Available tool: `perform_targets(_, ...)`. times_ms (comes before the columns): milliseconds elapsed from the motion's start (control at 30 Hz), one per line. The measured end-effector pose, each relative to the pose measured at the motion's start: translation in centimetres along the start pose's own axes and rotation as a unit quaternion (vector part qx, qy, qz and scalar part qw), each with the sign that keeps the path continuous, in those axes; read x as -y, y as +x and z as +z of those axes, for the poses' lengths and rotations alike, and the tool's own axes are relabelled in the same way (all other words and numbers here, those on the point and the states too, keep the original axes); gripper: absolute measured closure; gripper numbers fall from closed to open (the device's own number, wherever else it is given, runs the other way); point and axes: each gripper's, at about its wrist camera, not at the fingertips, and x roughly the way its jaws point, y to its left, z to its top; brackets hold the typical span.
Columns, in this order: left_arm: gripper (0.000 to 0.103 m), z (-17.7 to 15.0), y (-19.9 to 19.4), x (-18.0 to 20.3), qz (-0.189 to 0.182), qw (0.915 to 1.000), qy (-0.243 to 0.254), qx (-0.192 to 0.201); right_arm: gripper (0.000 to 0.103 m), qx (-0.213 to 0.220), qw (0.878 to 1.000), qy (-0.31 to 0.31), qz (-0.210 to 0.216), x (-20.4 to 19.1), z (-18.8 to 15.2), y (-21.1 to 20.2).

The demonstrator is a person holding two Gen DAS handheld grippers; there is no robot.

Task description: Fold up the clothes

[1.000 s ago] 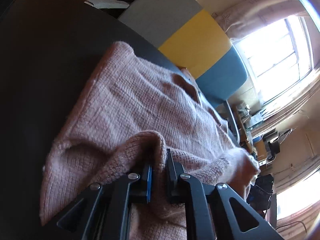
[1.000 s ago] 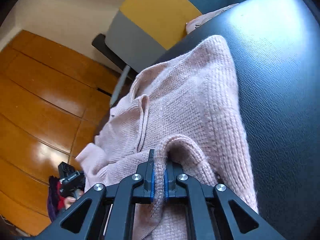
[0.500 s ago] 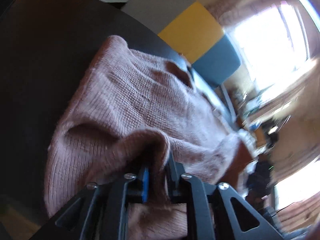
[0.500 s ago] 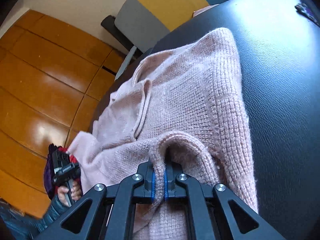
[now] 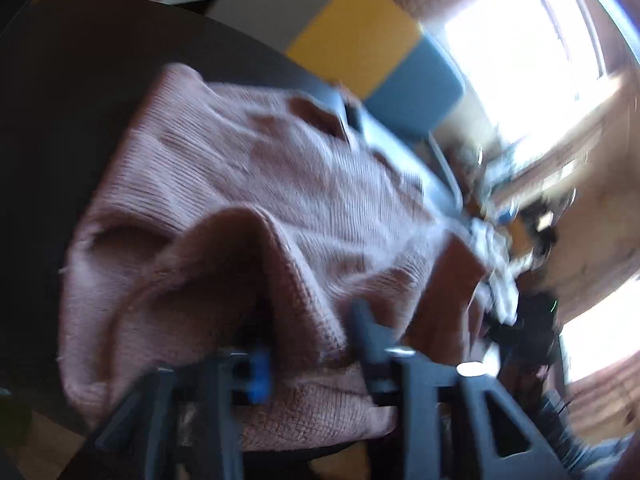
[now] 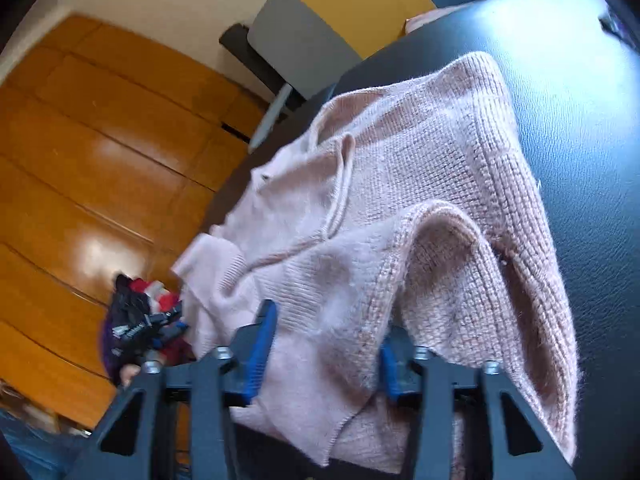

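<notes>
While the pink sweater point(image 5: 280, 168) is lying spread on the dark table point(image 6: 580, 120), a soft bump of its edge at the table's near side is sitting between the jaws of each gripper. The jaws of the right gripper point(image 6: 326, 352) have just been opening and are being kept wide apart. Its blue pads are not being pressed on the wool. The jaws of the left gripper point(image 5: 312, 356) have just been opening and closing. In the blurred picture they are being seen apart too, with a thick fold between them, so as far as can be told, nothing is being squeezed there either. One sleeve point(image 6: 208, 264) is reaching past the table's edge, over the wooden floor point(image 6: 100, 160).

The sweater is being judged soft, floppy and light, with thick fuzzy knit that is not slippery. It is being expected to sag and bunch when lifted, but not to break. The thick edge is being judged the best place to grip, at two spots well apart along the table's near side, so the cloth is kept flat.

Being counted: one sweater, two grippers, one table, and one grey, yellow and blue bench point(image 5: 352, 40) behind the table.
</notes>
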Motion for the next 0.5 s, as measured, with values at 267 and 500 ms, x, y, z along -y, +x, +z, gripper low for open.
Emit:
perform_targets(267,0.095,1.6,-3.5,1.6,-0.178,0.9830,0.012,0.044,0.096,0.008,0.997,-0.047,0.057,-2.5,2.0,-0.6)
perform_targets(500,0.082,7.4,-3.4,-5.1,-0.162,0.9569,-0.168,0.173,0.092,0.124,0.985,0.099,0.074,2.4,7.7,-0.1)
